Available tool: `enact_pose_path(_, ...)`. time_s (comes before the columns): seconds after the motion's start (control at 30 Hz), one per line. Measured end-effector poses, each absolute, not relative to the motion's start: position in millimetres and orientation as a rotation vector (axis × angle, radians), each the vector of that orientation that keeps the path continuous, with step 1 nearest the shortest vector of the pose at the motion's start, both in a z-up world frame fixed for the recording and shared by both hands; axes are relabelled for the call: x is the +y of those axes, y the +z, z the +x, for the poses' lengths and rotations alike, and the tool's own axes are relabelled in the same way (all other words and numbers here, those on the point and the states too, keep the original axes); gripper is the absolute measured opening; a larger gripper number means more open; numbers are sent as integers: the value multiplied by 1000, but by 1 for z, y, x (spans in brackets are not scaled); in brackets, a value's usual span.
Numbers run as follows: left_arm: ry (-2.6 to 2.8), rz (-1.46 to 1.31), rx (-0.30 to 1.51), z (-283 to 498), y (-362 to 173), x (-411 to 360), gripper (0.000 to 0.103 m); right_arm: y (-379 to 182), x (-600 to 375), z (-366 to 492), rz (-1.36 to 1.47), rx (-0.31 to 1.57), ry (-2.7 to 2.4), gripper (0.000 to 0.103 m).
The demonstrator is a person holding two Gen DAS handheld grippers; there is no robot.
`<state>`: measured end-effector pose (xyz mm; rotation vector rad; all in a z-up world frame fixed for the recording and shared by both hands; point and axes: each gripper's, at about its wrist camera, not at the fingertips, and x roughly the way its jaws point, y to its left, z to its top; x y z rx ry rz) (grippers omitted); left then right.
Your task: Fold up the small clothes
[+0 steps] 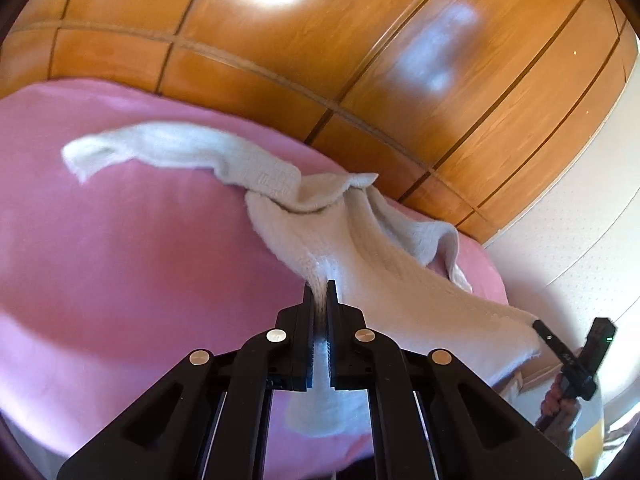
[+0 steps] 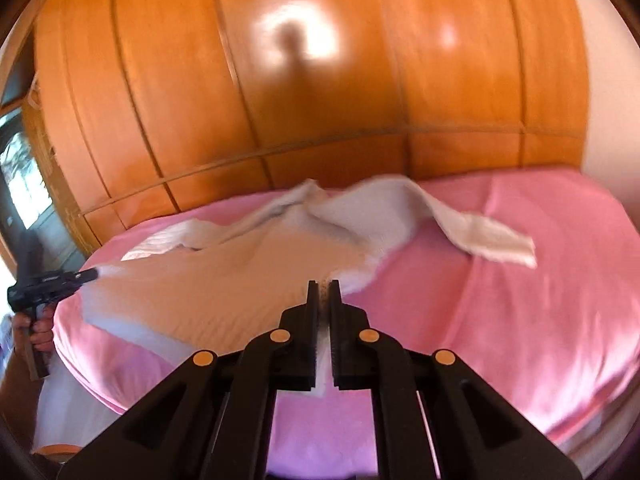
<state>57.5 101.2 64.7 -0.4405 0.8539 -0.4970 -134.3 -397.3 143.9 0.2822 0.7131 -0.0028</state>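
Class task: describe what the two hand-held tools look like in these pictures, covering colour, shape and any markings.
Both are matte black. The left tool has two flat parallel fingers on angular linkage arms with round silver rivets. The right tool is the same build, with orange-looking rivets. From the side, the right tool shows a pistol-style handle and a small green light.

I am working in a home bedroom: a bed (image 2: 520, 300) under a pink cover fills the room, a glossy wooden panelled wardrobe (image 2: 320, 100) stands right behind it, and a plain pale wall (image 1: 580, 220) rises beside the wardrobe.
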Motion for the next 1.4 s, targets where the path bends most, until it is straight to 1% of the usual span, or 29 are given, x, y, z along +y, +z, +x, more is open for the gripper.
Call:
enact_pose_path(0.13,-459,-425,962,35,34,102,4,103,-390,-135,332,830,-20,4)
enact_pose_path(0.2,-421,-381,1029,32,3,96,4,71,-382,-132,361,911,-1,4)
enact_pose_path(0.27,-309,-317,1082,34,-23,94,5,56,-384,-133,358,963,-14,7)
enact_pose_path(0.3,-290,-312,1073,35,-31,95,5,48,-384,-131,339,978,-24,9)
enact_pose_path(0.33,-283,-326,1053,36,-38,97,5,46,-387,-132,324,977,-37,9)
enact_pose_path(0.37,-283,-348,1051,38,-42,99,9,43,-393,-127,323,974,-55,24)
enact_pose_path(0.4,-291,-384,1052,40,-47,102,16,40,-400,-122,344,968,-67,52)
enact_pose_path(0.43,-290,-407,1048,41,-49,103,32,36,-406,-119,357,948,-87,59)
enact_pose_path(0.47,-274,-430,1029,42,-52,106,43,33,-410,-113,363,944,-86,60)
enact_pose_path(0.57,-331,-483,1018,47,-58,105,44,10,-412,-87,427,986,-42,58)
enact_pose_path(0.63,-357,-513,1006,50,-63,102,44,-8,-402,-76,439,1026,0,50)
enact_pose_path(0.67,-368,-518,1005,49,-64,103,44,-17,-390,-68,422,1061,27,39)
enact_pose_path(0.7,-389,-520,1011,52,-65,100,39,-21,-381,-65,378,1074,22,29)
enact_pose_path(0.73,-435,-522,1022,54,-66,95,19,-20,-375,-64,341,1072,14,21)
enact_pose_path(0.77,-464,-507,1023,54,-64,90,4,-15,-370,-63,324,1074,30,11)
enact_pose_path(0.8,-472,-477,1017,52,-58,87,4,-4,-368,-65,312,1061,36,10)
enact_pose_path(0.9,-529,-467,969,43,-32,86,2,44,-368,-79,245,964,64,9)
enact_pose_path(1.0,-546,-455,912,29,6,98,1,94,-375,-100,207,878,74,7)
enact_pose_path(1.07,-557,-451,890,17,27,107,1,113,-384,-113,196,851,55,7)
enact_pose_path(1.13,-532,-437,887,9,33,111,1,110,-392,-117,206,868,29,7)
enact_pose_path(1.23,-459,-440,961,16,10,114,2,69,-407,-110,201,996,-83,8)
enact_pose_path(1.27,-388,-469,1011,23,-8,117,2,50,-408,-105,186,1048,-108,10)
enact_pose_path(1.33,-307,-462,1065,31,-33,121,2,28,-404,-100,116,1081,-175,28)
enact_pose_path(1.37,-255,-433,1071,33,-38,122,2,23,-404,-100,103,1078,-196,42)
enact_pose_path(1.4,-213,-399,1070,35,-40,122,2,23,-400,-97,95,1064,-207,43)
